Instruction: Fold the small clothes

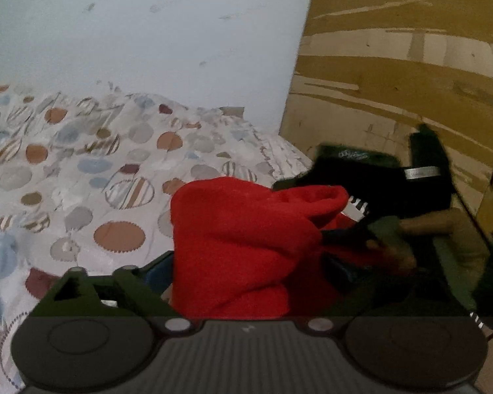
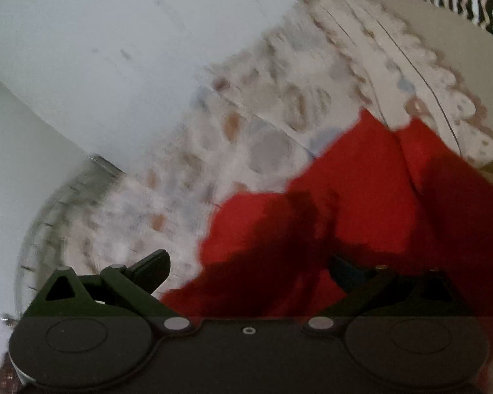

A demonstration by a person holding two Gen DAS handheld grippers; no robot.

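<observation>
A red fleece garment (image 1: 246, 239) stands bunched up on the patterned bedsheet (image 1: 82, 164), right in front of the left wrist camera. My left gripper (image 1: 249, 266) straddles it with jaws wide. Its left finger (image 1: 157, 272) sits at the cloth's edge, and the cloth hides the right finger. To the right, the right gripper's dark housing (image 1: 371, 180) and a hand (image 1: 427, 226) show behind the cloth. In the blurred right wrist view, my right gripper (image 2: 249, 269) hangs open over the spread red garment (image 2: 361, 197), with nothing between its fingers.
A pale wall (image 1: 148, 32) rises behind the bed. A brown wooden panel (image 1: 394, 65) stands at the right. A white scalloped bedding edge (image 2: 394, 65) lies beyond the red cloth, and zebra-striped fabric (image 2: 470, 0) shows at the top right corner.
</observation>
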